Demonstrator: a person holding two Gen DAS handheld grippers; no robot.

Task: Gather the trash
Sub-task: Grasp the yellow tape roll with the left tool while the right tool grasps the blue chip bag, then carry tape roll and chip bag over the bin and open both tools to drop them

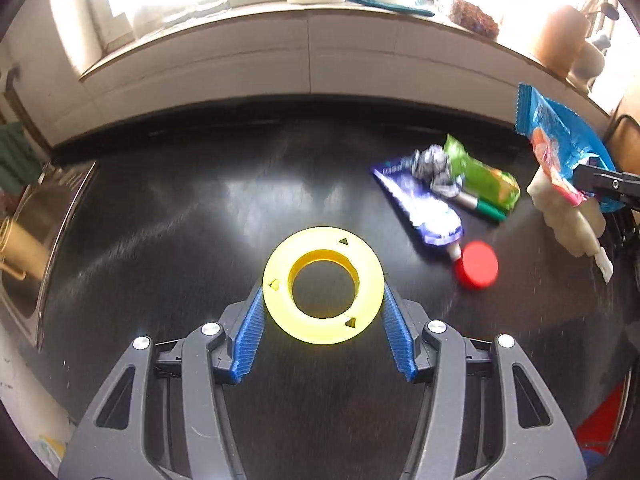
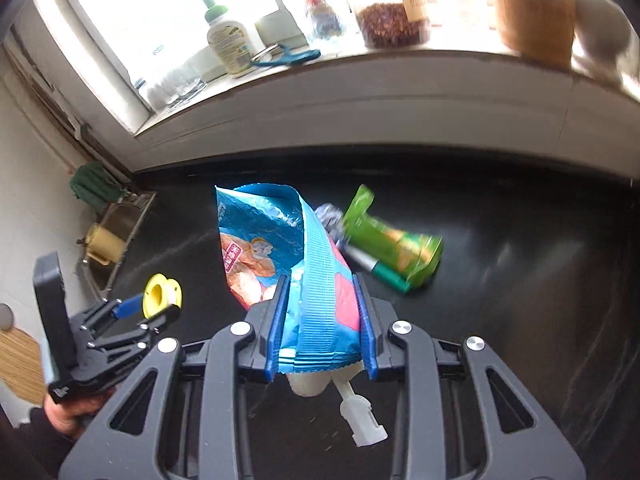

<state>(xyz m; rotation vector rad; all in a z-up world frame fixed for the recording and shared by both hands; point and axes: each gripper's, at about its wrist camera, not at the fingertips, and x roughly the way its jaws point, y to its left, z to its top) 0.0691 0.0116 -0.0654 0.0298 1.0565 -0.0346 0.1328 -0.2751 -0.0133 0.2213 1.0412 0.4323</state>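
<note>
My left gripper (image 1: 323,288) is shut on a yellow plastic ring (image 1: 370,280), its blue pads (image 1: 250,332) pressing both sides, above the black counter (image 1: 160,220). The right wrist view shows that gripper (image 2: 156,304) with the ring (image 2: 154,294) at the lower left. My right gripper (image 2: 320,280) is shut on a blue snack wrapper (image 2: 260,232), and a white lump with a plastic stick (image 2: 362,420) hangs under it. From the left wrist view, that wrapper (image 1: 560,132) is lifted at the right edge. A purple wrapper (image 1: 420,208), crumpled foil (image 1: 432,164), a green wrapper (image 1: 484,176) and a red cap (image 1: 478,264) lie on the counter.
A green marker (image 1: 480,206) lies under the green wrapper. A steel sink (image 1: 32,240) holding a cup sits at the left end. The windowsill (image 2: 360,68) behind carries a pump bottle (image 2: 230,40), jars and a clay pot. A person's hand (image 2: 68,412) holds the left gripper.
</note>
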